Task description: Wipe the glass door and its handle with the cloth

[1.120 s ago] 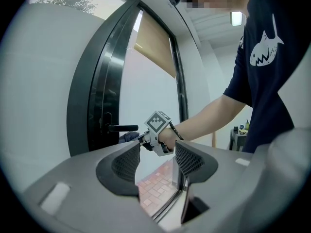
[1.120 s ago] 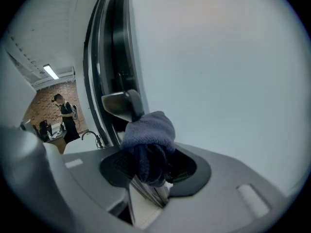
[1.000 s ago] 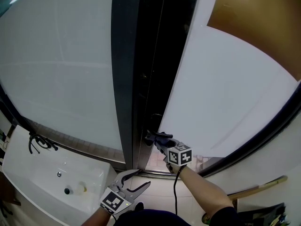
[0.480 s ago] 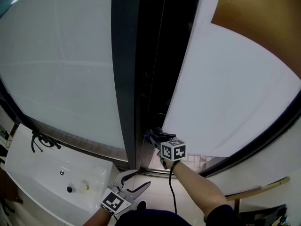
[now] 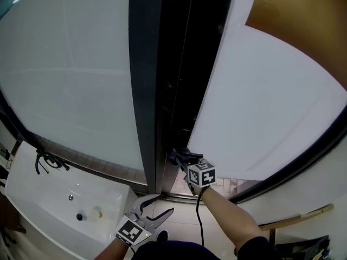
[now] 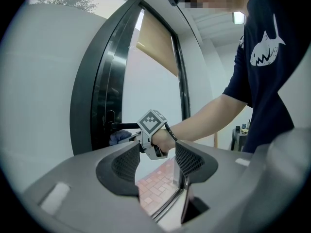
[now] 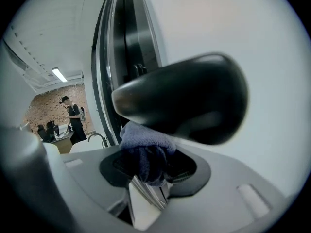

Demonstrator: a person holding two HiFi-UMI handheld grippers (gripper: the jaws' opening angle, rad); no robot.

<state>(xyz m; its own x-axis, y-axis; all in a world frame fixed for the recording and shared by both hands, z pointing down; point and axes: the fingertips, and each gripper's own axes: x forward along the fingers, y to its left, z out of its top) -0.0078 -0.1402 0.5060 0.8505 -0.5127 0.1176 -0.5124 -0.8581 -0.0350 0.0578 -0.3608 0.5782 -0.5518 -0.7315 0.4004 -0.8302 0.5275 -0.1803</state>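
**A blue cloth [image 7: 145,152] meets the black handle [image 7: 187,101] of a glass door [image 5: 81,75].**

The right gripper [image 5: 181,162] has its jaws closed on the bunched cloth, which rises between them and touches the underside of the handle. The handle juts from the door's dark frame [image 5: 145,85], low on the door, with frosted glass to the left of it. The left gripper [image 5: 154,210] hangs lower and nearer the person, well apart from the door, its jaws spread wide with nothing between them. A white sink [image 5: 38,199] sits at lower left below the frosted pane. A tan blind [image 5: 303,20] shows at upper right. In the right gripper view, a person stands in a brick-walled room in the distance.
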